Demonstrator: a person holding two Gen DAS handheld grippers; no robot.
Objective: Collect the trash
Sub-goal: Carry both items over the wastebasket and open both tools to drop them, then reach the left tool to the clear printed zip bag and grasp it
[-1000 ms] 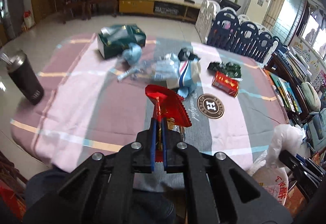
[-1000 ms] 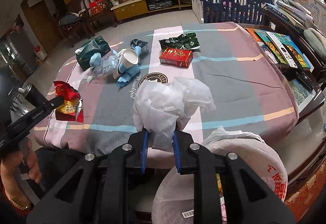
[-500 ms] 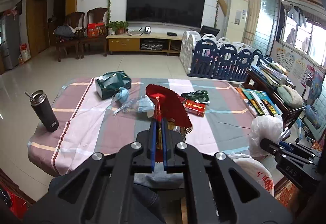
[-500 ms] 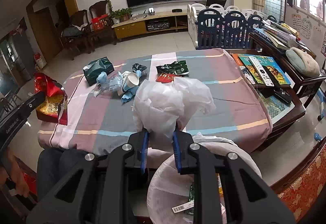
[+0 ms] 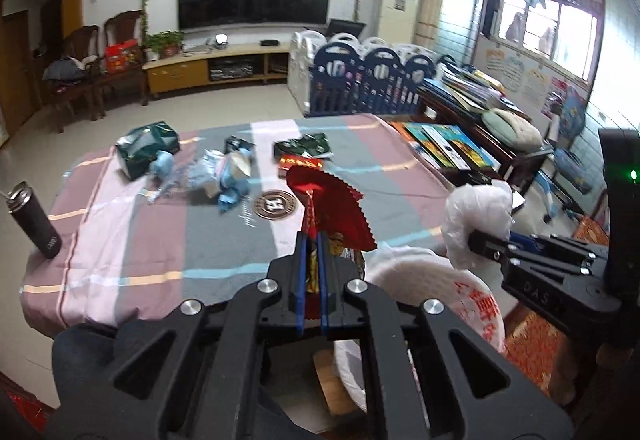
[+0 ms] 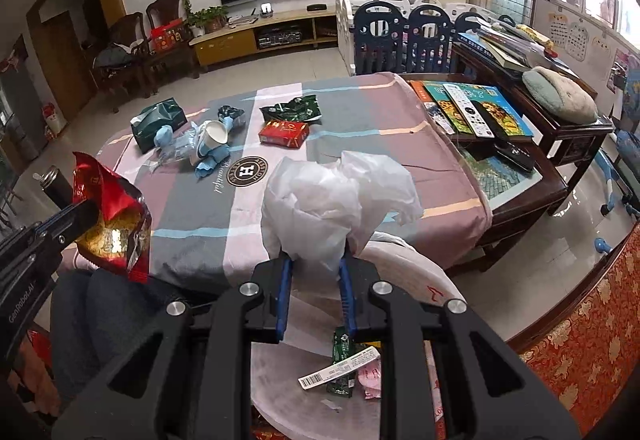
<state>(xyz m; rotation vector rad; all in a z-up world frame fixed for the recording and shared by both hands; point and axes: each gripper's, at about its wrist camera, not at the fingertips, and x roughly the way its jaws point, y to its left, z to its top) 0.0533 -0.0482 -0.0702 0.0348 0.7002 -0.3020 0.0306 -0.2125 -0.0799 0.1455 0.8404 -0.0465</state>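
My left gripper (image 5: 313,240) is shut on a red foil snack wrapper (image 5: 328,208), held in the air in front of the table's near edge; it also shows in the right wrist view (image 6: 110,216). My right gripper (image 6: 314,260) is shut on the bunched rim of a white plastic trash bag (image 6: 332,200), which hangs open below with wrappers inside (image 6: 344,368). The bag also shows in the left wrist view (image 5: 476,216), to the right of the wrapper. Loose trash lies on the table: a green packet (image 6: 292,107), a red box (image 6: 283,133), a paper cup with blue scraps (image 6: 212,138).
A striped tablecloth covers the table (image 6: 360,136). A green tissue pack (image 6: 158,123) lies at the far left. A black tumbler (image 5: 34,220) stands on the floor at left. A low side table with books and remotes (image 6: 480,112) stands to the right.
Both grippers have pulled back from the table and risen. The left gripper has carried the red wrapper to the right, closer to the white bag held by the right gripper.
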